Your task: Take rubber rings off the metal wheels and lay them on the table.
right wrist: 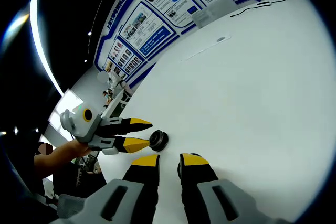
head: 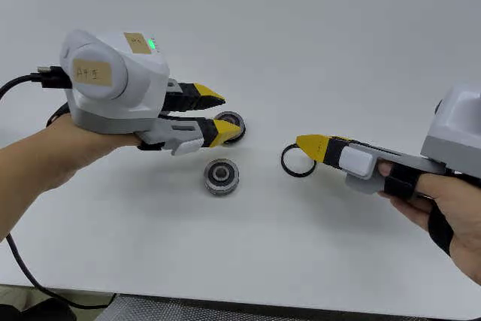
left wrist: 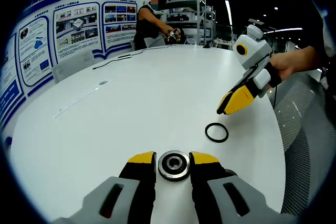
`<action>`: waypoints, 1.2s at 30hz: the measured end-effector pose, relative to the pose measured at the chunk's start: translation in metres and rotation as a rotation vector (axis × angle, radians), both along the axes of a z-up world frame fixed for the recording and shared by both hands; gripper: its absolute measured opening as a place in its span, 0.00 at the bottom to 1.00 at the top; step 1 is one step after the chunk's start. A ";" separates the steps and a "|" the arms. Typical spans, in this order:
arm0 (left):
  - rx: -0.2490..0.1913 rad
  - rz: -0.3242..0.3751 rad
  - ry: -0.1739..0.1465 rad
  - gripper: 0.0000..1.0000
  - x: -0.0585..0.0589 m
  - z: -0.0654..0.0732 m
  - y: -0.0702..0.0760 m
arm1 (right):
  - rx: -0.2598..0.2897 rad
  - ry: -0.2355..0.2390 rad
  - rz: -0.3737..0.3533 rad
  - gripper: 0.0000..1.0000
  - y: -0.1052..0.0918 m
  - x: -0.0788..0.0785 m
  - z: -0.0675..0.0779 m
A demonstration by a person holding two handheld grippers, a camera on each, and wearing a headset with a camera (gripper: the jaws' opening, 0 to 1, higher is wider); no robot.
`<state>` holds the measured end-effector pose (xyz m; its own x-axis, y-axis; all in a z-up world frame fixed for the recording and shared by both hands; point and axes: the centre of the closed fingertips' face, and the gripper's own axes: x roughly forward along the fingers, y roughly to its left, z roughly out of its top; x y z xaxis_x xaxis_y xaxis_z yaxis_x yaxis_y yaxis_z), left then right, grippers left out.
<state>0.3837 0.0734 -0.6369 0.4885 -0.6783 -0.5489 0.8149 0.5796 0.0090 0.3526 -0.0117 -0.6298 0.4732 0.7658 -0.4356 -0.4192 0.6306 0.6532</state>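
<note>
White, flat tabletop (head: pixel 316 43): the work surface, and the place where freed rings are to be laid.

Left gripper (head: pixel 220 115), grey body with yellow-tipped jaws, held in the person's left hand. Its jaws stand apart at about a wheel's width. In the left gripper view the far wheel sits between the two yellow tips. In the head view and the right gripper view the tips hang just short of it, so the jaws are judged lined up to steady that wheel, not clamped on it.

Right gripper (head: pixel 313 147), same build, held in the right hand and pointed inward at the left one. Its jaws are slightly parted and carry nothing. Its tip rests just beside the loose ring, a sensible position for the hand that does the peeling.

Far wheel (head: pixel 231 126), a small round metal wheel with a dark rim, lying flat on the table.

Near wheel (head: pixel 222 176), a second wheel of the same kind, just beside the first and untouched. Whether either wheel carries a ring cannot be settled.

Thin black rubber ring (head: pixel 297 176): flat on the table, off any wheel, well clear of both.
</note>
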 end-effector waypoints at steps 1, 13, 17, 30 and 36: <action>0.007 -0.002 -0.007 0.25 0.000 0.000 0.000 | 0.001 0.000 0.000 0.16 0.001 0.000 0.000; 0.014 -0.023 0.029 0.18 -0.004 -0.011 0.000 | 0.029 0.004 -0.004 0.15 0.007 0.005 0.001; 0.013 -0.021 0.034 0.18 -0.004 -0.012 -0.001 | 0.040 0.007 -0.015 0.15 0.006 0.007 0.003; 0.013 -0.020 0.035 0.15 -0.003 -0.013 0.000 | 0.055 0.017 0.002 0.14 0.015 0.005 0.002; 0.023 -0.033 0.023 0.14 -0.003 -0.014 0.000 | 0.083 0.019 0.007 0.14 0.021 0.008 0.005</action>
